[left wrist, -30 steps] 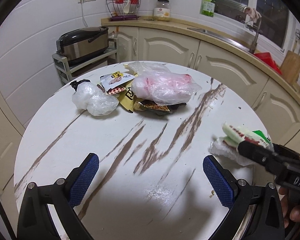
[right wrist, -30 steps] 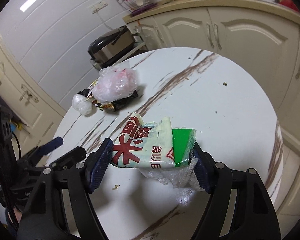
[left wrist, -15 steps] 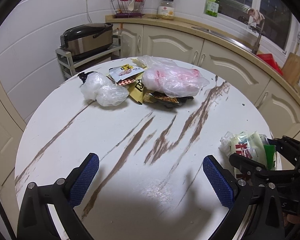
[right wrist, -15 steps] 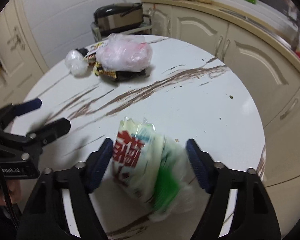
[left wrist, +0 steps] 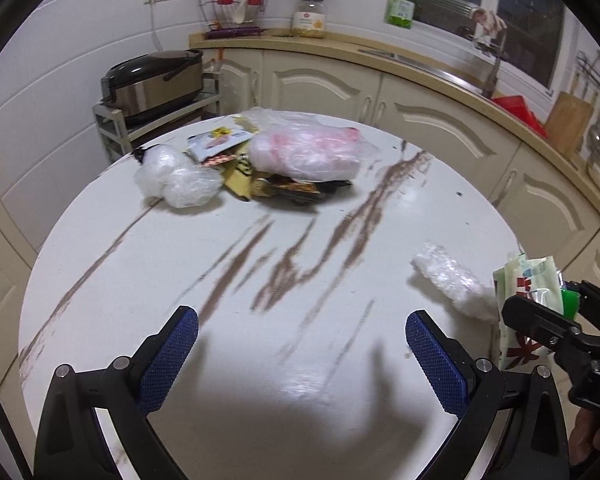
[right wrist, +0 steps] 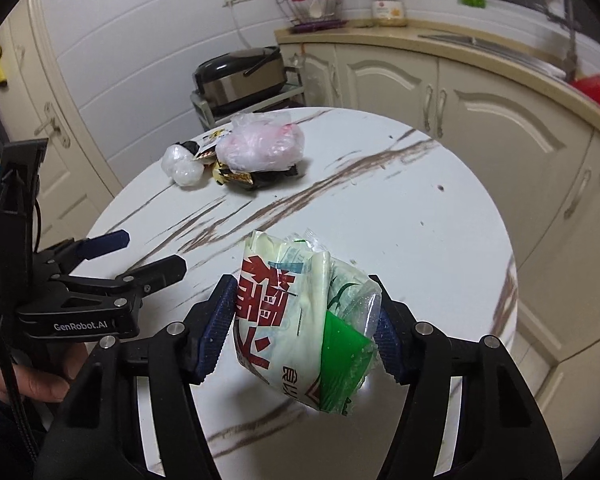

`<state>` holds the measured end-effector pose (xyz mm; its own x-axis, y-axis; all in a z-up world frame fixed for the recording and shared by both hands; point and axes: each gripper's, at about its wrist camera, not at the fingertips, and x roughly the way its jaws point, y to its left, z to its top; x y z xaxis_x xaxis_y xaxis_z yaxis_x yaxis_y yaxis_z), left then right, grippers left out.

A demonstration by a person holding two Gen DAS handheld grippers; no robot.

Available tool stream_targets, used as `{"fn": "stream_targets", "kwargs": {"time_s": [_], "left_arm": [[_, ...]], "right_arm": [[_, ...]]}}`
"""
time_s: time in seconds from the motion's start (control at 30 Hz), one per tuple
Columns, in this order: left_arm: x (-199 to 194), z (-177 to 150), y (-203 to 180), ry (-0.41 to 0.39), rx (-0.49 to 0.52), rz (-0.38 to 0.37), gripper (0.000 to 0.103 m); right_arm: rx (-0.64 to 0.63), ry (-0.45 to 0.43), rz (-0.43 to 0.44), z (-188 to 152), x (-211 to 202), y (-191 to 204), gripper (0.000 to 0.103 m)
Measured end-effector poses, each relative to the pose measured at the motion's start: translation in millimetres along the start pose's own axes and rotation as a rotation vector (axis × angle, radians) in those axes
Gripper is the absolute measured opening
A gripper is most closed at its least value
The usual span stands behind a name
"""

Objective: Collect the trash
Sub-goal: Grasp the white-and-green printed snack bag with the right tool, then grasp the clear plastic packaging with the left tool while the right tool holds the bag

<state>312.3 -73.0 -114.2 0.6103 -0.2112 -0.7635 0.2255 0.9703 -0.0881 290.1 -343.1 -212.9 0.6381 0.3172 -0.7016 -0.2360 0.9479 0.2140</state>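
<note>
We hold rice wrapper bundle (right wrist: 300, 320), right gripper (right wrist: 304, 330) jaws clenched on it, above worktop (right wrist: 440, 248) near edge. Left gripper (left wrist: 300, 344) jaws released, empty. Trash pile (left wrist: 260, 164) at worktop far side remains uncollected; clear film (left wrist: 448, 280) beside bundle too.

Home kitchen: cream cabinets (left wrist: 320, 80), sink (left wrist: 428, 62), rice cooker (left wrist: 152, 80), dish rack (left wrist: 236, 8).

Trash pile (left wrist: 260, 164) lies at the table's (left wrist: 220, 360) far edge, the cooker (left wrist: 152, 80) on a rack (left wrist: 112, 120) behind it
</note>
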Motion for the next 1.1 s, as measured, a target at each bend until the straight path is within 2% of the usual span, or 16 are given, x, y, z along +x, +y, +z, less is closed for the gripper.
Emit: {"fn": "stream_targets", "kwargs": {"time_s": [0.23,0.53,0.63,0.67,0.7,0.73,0.8,0.83,0.87,1.0,1.1], "left_arm": [[13.1,9.0,-43.6,0.019,0.068,-0.033,0.102],[53.9,31.5,-92.7,0.064,0.098,-0.074,0.100],[73.3,28.3,-107.0,0.105,0.128,-0.102,0.088],[74.6,27.5,-111.4,0.096,0.147,-0.097,0.083],[74.2,26.2,-116.4,0.085,0.177,-0.105,0.070],[73.4,25.7,-120.6,0.082,0.200,-0.118,0.064],[72.9,24.8,-125.8,0.084,0.231,-0.148,0.041],[72.0,23.2,-127.7,0.084,0.245,-0.162,0.036],[72.6,22.6,-130.7,0.086,0.257,-0.182,0.024],[74.2,27.0,-128.7,0.090,0.238,-0.241,0.018],[67.0,34.9,-121.2,0.059,0.220,-0.252,0.018]], "right_arm": [[0.100,-0.013,-0.037,-14.8,-10.1,-31.8,0.061],[0.213,-0.042,-0.077,-21.9,-18.9,-84.8,0.061],[0.233,-0.053,-0.073,-22.8,-22.5,-96.8,0.061],[0.237,-0.055,-0.073,-23.2,-22.7,-100.0,0.061],[0.242,-0.056,-0.071,-24.0,-23.1,-102.4,0.061],[0.247,-0.057,-0.069,-24.8,-23.7,-104.7,0.061],[0.257,-0.060,-0.065,-26.6,-24.4,-108.7,0.061],[0.263,-0.062,-0.062,-27.6,-24.7,-110.3,0.061],[0.266,-0.063,-0.060,-27.8,-24.5,-111.5,0.061],[0.276,-0.067,-0.054,-31.0,-25.6,-112.2,0.060],[0.283,-0.077,-0.056,-33.9,-30.8,-112.8,0.056]]}}
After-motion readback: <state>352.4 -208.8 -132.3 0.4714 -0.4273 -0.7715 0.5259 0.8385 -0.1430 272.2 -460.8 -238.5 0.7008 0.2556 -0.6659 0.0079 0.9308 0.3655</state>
